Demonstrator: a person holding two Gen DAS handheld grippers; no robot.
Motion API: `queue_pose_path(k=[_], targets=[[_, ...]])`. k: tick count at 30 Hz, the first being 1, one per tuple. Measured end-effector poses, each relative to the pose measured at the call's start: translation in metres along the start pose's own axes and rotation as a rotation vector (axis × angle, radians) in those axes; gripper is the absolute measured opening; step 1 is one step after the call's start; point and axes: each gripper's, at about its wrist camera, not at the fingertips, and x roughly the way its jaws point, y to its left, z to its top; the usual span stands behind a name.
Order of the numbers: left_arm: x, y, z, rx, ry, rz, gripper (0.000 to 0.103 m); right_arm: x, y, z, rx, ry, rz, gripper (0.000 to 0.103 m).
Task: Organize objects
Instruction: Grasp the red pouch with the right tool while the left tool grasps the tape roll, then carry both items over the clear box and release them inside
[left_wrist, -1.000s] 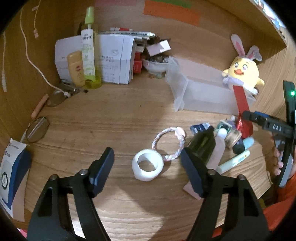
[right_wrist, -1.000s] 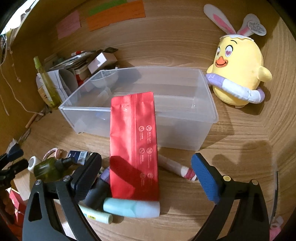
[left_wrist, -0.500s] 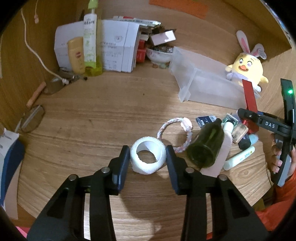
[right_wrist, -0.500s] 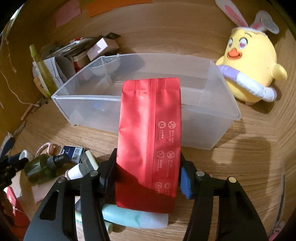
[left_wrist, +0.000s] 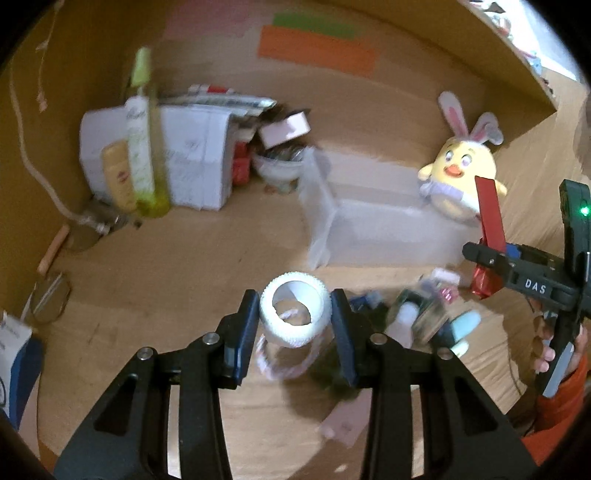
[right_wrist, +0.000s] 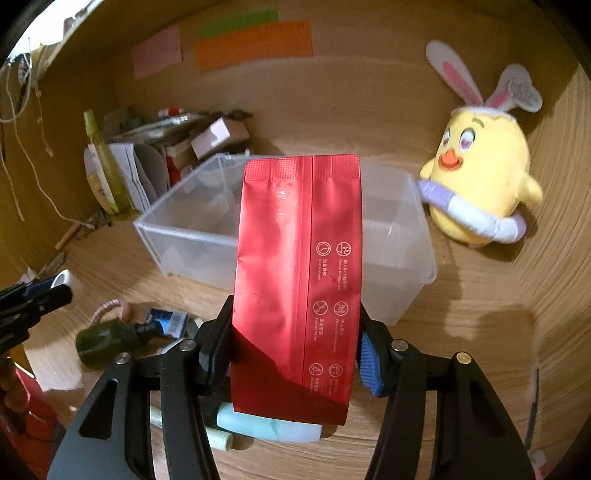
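Wooden desktop (left_wrist: 155, 280) under both cameras, walled in wood with orange and green paper strips up behind.

Left wrist view: left gripper (left_wrist: 294, 320) clamped on a white tape roll (left_wrist: 294, 314), pads pressing its two sides, roll raised off the desk over a blurred pink cord loop (left_wrist: 284, 363). Seen only here: white boxes (left_wrist: 192, 158) and a tall green bottle (left_wrist: 142, 147) stacked far left, eyeglasses (left_wrist: 50, 301) at the left edge.

Right wrist view: right gripper (right_wrist: 293, 360) pinching a red foil pouch (right_wrist: 299, 280) upright in front of the clear plastic bin (right_wrist: 184, 236). Seen only here: bin's empty interior, mint tube (right_wrist: 269, 428) below the pouch, dark olive bottle (right_wrist: 110, 341). Yellow plush chick (right_wrist: 480, 192) just beside the bin's right end.
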Motion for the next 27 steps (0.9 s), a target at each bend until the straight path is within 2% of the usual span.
queue_pose_path(k=[11, 16, 20, 27], targets=[[-0.005, -0.047, 0.047, 0.097, -0.112, -0.045, 0.039, -0.018, -0.016, 0.03, -0.01, -0.094, 0.006, 0.053], [0.008, -0.059, 0.061, 0.109, -0.107, -0.06, 0.039, -0.012, -0.029, 0.046, 0.006, -0.11, 0.03, 0.053], [0.018, -0.065, 0.073, 0.106, -0.097, -0.072, 0.039, -0.006, -0.037, 0.058, -0.001, -0.127, 0.012, 0.053], [0.036, -0.07, 0.098, 0.107, -0.087, -0.064, 0.039, 0.001, -0.046, 0.084, -0.001, -0.144, 0.032, 0.053]])
